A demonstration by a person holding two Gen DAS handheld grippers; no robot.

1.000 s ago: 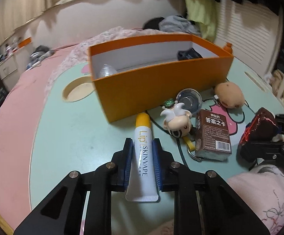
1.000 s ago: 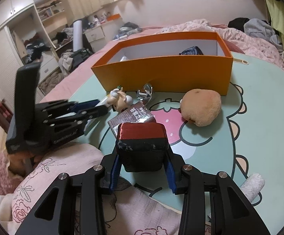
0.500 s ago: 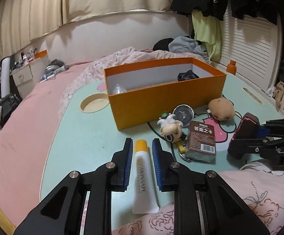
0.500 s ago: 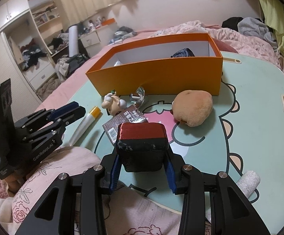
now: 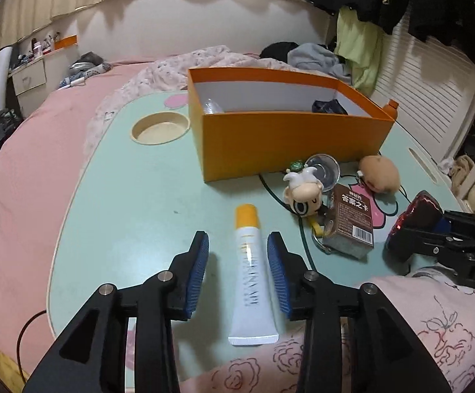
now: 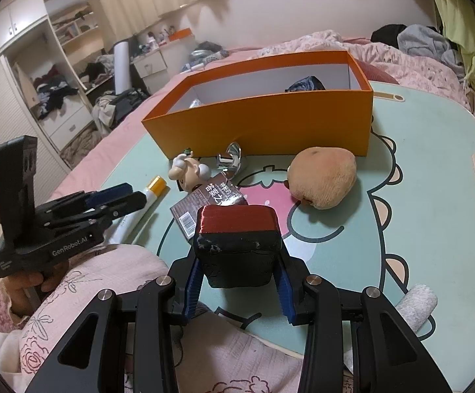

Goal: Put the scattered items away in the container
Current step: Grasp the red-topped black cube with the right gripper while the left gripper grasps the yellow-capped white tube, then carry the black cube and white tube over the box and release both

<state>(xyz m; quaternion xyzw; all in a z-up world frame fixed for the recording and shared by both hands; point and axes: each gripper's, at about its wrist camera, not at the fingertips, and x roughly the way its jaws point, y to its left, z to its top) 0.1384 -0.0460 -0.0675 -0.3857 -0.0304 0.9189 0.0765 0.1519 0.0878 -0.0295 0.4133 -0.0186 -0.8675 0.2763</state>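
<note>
The tube point(image 5: 252, 271) of lip cream lies flat on the table point(image 5: 123, 203), well short of the orange box point(image 5: 283, 140), its yellow cap toward the box and its crimped tail over the table's near edge by the pink flowered cloth point(image 5: 417, 334). The left gripper point(image 5: 237, 249) straddles it: the jaws are opening and both blue pads stand clear of the tube, so nothing is gripped on that side. The right gripper point(image 6: 237, 275) is clamped on a dark block with a red top point(image 6: 237, 239), held off to the right of the box's near wall.

Risks, as I judge them: the tube is slim and slippery, and a re-grip near its soft tail could squeeze it or let it swivel; with the tail overhanging, a nudge could tip it onto the cloth. The box's near wall is tall, so anything carried low would strike it instead of clearing the rim.

Between the tube and the box crowd a big-headed figurine point(image 5: 303, 191), a shiny round metal piece point(image 5: 324, 170), a brown card pack point(image 5: 350, 219) and a tan plush ball point(image 5: 378, 173). The figurine and card pack sit closest and could be knocked. Inside the box lie a dark bundle point(image 5: 329, 106) and a clear item point(image 5: 213, 106).
</note>
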